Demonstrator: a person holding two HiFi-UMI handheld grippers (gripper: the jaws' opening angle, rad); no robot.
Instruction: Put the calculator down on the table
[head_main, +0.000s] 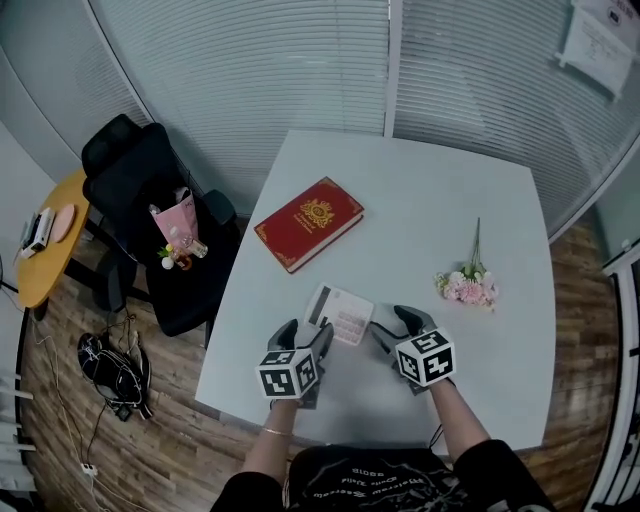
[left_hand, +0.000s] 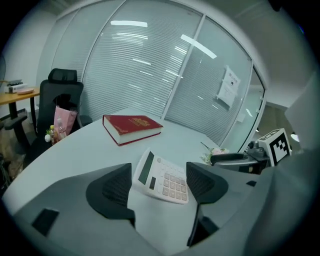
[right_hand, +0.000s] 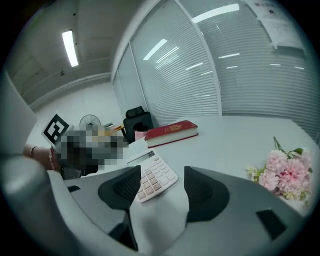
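A white calculator (head_main: 341, 312) lies flat on the pale table (head_main: 420, 200), keys up, just beyond both grippers. My left gripper (head_main: 312, 340) hovers at its near left and my right gripper (head_main: 392, 328) at its near right. Both stand open and nothing is between their jaws. In the left gripper view the calculator (left_hand: 162, 177) lies on the table beyond the spread pads (left_hand: 116, 186). The right gripper view shows the calculator (right_hand: 152, 174) ahead and left of its pads (right_hand: 201, 189), apart from them.
A red hardback book (head_main: 308, 222) lies on the table beyond the calculator. A small pink flower bunch (head_main: 470, 284) rests to the right. A black office chair (head_main: 150, 200) holding a pink bag stands off the table's left edge. Glass walls with blinds run behind.
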